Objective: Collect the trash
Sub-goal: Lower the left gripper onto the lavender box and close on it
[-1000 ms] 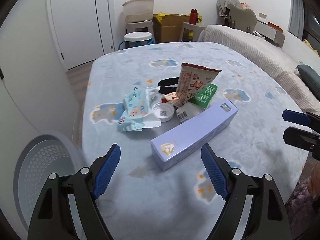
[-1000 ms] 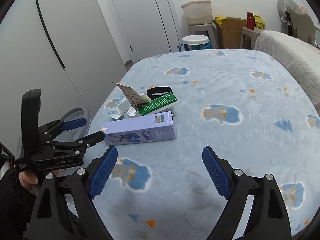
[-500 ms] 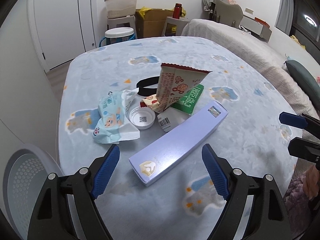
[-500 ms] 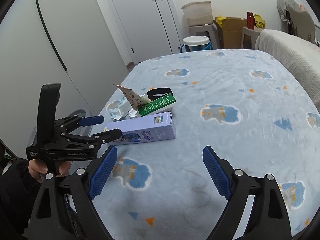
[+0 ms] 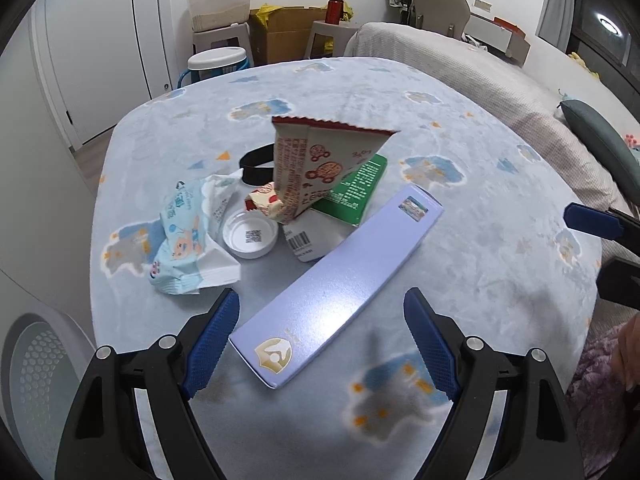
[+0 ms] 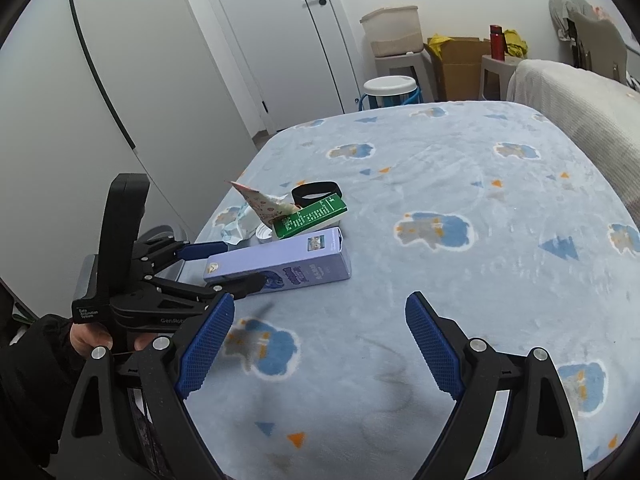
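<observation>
I see the bed [image 5: 500,280] under its blue patterned blanket, and every piece of trash lies on it in one heap at the left side, so in my judgement collecting has not started. The white mesh bin [image 5: 32,376] stands on the floor at the near left, its inside hidden from me. I count one long purple box [image 5: 340,300], one red-and-white snack bag [image 5: 316,168] standing tilted, one green box [image 5: 356,196], one blue wipes packet [image 5: 188,236], one white cap [image 5: 250,234], one black band [image 5: 256,164]. My left hand-held gripper [image 5: 322,344] is spread wide, straddling the purple box's near end without touching. My right hand-held gripper [image 6: 320,348] is likewise wide apart, holding nothing, over bare blanket.
</observation>
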`<state>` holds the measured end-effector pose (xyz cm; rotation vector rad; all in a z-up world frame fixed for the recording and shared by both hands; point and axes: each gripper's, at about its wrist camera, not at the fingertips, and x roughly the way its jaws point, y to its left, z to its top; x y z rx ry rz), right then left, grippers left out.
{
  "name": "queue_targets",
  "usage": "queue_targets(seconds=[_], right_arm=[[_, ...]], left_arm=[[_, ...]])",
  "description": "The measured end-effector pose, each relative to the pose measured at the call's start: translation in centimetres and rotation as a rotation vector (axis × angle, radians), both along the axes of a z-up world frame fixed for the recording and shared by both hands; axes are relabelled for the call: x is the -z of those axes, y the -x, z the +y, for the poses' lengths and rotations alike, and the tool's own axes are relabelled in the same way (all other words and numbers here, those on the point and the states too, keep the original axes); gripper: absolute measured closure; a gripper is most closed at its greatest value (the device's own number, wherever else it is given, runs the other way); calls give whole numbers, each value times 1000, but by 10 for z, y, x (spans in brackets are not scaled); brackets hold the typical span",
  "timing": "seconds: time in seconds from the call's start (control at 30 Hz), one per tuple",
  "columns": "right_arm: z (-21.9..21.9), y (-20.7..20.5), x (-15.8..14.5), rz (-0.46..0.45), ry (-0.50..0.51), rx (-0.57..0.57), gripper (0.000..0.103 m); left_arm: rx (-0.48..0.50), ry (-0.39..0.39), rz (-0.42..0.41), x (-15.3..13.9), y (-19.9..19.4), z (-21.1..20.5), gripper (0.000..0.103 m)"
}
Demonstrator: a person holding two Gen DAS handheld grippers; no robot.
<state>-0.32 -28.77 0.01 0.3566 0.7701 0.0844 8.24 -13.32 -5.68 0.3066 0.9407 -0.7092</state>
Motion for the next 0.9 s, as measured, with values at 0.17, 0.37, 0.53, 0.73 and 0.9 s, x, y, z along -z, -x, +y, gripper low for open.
queue_targets(seconds=[0.17, 0.37, 0.53, 0.73, 0.9], right_arm=[[-7, 6, -4, -14, -1, 20, 17], [-20, 15, -9, -32, -8, 57, 17], [-32, 25, -13, -47, -15, 92, 17], [-42, 33, -15, -55, -24, 114, 17], [-46, 36, -15, -58, -28, 119, 17]], left_arm=[[6, -3, 1, -1, 18, -4, 22], [17, 3, 2, -1, 42, -9, 22], [22, 30, 24, -2, 62, -15, 22], [17, -12, -9, -1, 67, -26, 22], [28, -65, -30, 1, 59, -33, 22]])
